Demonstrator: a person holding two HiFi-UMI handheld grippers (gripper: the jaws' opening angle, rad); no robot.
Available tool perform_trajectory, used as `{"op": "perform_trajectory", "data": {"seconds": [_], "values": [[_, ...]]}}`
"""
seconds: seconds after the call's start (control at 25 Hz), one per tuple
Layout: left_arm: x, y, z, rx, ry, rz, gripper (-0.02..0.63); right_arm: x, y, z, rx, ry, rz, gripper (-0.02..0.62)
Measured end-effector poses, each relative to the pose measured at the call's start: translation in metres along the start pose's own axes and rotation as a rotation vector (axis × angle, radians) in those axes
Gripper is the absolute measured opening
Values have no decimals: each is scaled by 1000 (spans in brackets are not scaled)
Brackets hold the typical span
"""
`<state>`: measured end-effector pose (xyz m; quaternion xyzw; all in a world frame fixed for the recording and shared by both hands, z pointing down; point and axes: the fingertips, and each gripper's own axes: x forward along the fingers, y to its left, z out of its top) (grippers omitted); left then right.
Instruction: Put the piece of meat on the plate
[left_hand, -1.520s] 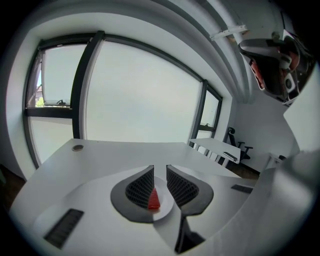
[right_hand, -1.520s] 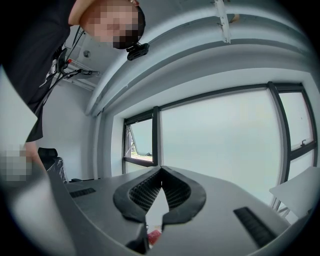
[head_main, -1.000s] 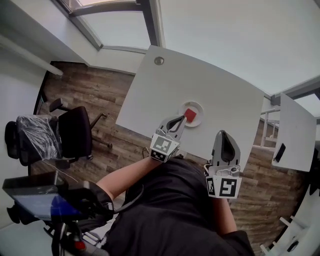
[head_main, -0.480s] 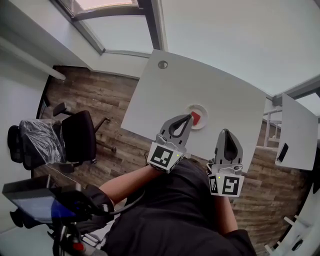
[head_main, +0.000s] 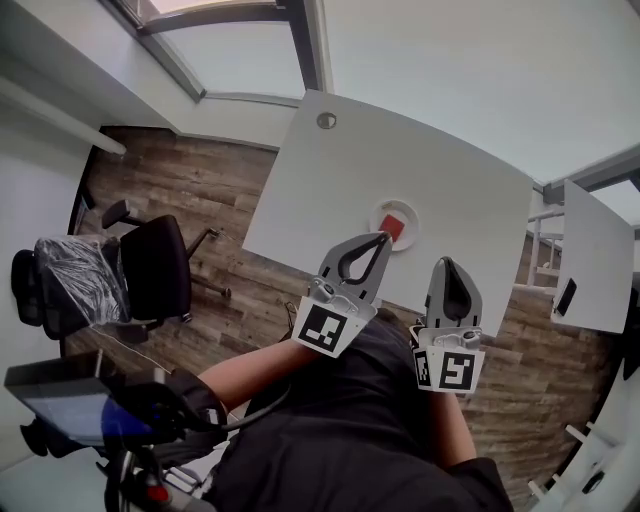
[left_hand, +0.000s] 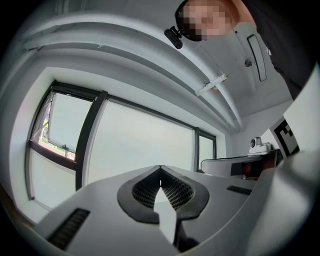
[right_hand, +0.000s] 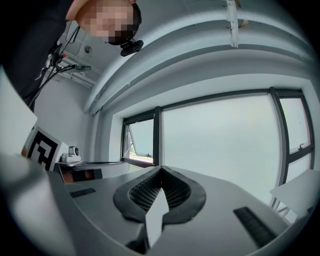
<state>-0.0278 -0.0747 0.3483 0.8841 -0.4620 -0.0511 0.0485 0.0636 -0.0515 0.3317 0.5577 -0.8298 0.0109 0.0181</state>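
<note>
A small red piece of meat (head_main: 393, 227) lies on a round white plate (head_main: 378, 216) near the front edge of the white table (head_main: 430, 180). My left gripper (head_main: 384, 238) hangs above the table edge just in front of the plate, shut and empty; the left gripper view shows its tips (left_hand: 160, 167) meeting against the windows. My right gripper (head_main: 447, 262) is to the right of the plate, near the table's front edge, and its tips (right_hand: 161, 169) are also closed with nothing between them. Both grippers point level at the windows.
A cable hole (head_main: 326, 121) sits at the table's far corner. A black office chair (head_main: 150, 265) stands on the wooden floor to the left. A second white table (head_main: 590, 250) with a dark phone (head_main: 565, 295) is at the right.
The left gripper, which was at the meat on the plate, has lifted up and back from it, empty. The meat stays on the plate. The right gripper has barely shifted.
</note>
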Motion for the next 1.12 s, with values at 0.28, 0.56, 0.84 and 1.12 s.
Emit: {"op": "perform_trajectory", "data": {"seconds": [0.28, 0.56, 0.84, 1.12], "values": [[-18, -2, -5, 29, 7, -21, 6, 4, 16, -11, 8, 8, -7, 5], [-23, 2, 0, 43, -8, -43, 6, 5, 32, -10, 0, 4, 1, 5], [-20, 1, -4, 17, 1, -62, 6, 4, 35, -12, -9, 15, -5, 5], [-18, 1, -8, -12, 13, -73, 6, 3, 36, -11, -27, 15, -5, 5]]}}
